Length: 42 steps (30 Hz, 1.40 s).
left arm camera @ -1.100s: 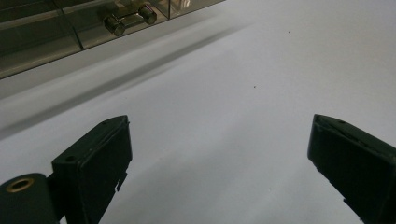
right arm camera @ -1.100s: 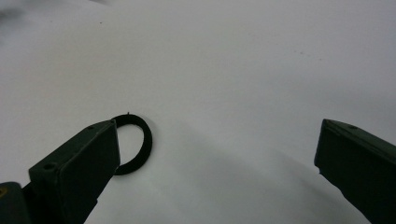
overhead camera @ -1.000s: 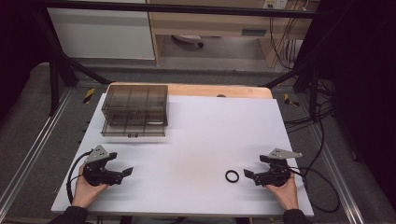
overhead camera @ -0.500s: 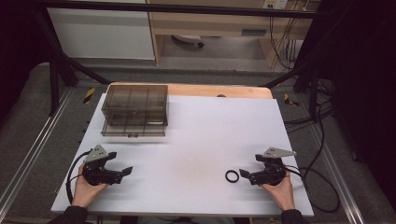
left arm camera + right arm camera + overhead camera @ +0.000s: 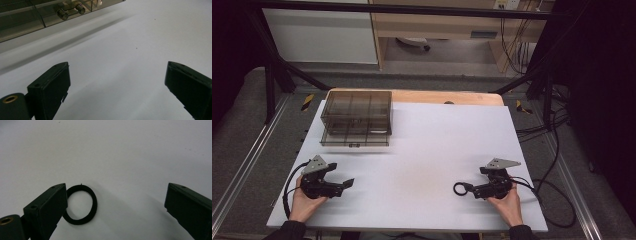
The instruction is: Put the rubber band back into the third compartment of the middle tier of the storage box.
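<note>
High view, table: a white table top (image 5: 422, 150) with a wooden strip along its far edge, standing on a grey floor between metal rails.
High view, far room: pale cabinets and hanging cables; the corners are too dark to read.
High view, drawer box: a smoky clear drawer box (image 5: 357, 117) sits at the far left of the table; its contents cannot be made out.
High view, left gripper: the left gripper (image 5: 346, 183) rests near the front left edge, jaws apart over bare table.
High view, right gripper: the right gripper (image 5: 468, 190) is at the front right, with a black ring (image 5: 459, 188) at its tips.
Left gripper view: jaws wide apart; the drawer box (image 5: 37, 15) is cut off at the top edge, its metal handle (image 5: 70, 11) visible.
Right gripper view: jaws wide apart; the black ring (image 5: 81, 204) lies flat on the table, partly hidden behind the left-hand jaw and seemingly touching it, not clamped.
</note>
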Each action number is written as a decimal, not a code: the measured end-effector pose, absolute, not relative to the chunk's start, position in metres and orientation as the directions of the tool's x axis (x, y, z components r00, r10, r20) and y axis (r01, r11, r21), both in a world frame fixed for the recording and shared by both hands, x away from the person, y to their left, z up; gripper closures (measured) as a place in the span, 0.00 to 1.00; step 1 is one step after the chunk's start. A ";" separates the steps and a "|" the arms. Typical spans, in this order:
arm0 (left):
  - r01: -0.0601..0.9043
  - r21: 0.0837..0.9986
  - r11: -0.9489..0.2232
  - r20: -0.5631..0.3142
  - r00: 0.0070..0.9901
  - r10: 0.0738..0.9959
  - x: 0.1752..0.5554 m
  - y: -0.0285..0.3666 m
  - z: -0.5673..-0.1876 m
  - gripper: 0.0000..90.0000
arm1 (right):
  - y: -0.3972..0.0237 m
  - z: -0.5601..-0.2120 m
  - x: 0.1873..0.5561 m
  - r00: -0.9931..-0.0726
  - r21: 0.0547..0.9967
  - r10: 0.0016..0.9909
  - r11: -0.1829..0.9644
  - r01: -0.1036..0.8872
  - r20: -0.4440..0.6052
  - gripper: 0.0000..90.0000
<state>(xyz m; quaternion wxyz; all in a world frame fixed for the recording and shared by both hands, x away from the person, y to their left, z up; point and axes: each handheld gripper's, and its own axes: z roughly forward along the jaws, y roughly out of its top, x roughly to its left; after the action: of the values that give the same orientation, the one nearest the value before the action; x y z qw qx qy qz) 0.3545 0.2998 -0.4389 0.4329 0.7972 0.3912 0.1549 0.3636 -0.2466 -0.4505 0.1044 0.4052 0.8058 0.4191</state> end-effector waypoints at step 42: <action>0.494 0.808 -0.322 -0.088 0.641 0.762 0.354 0.300 -0.440 0.07 | -0.224 -0.451 0.362 -0.681 0.708 0.720 0.413 0.572 0.131 0.71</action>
<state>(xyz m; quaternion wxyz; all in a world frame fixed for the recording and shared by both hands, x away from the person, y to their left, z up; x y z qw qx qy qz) 0.3535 0.3001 -0.4396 0.4291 0.7979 0.3935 0.1563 0.3623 -0.2237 -0.4512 0.0974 0.3871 0.8348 0.3792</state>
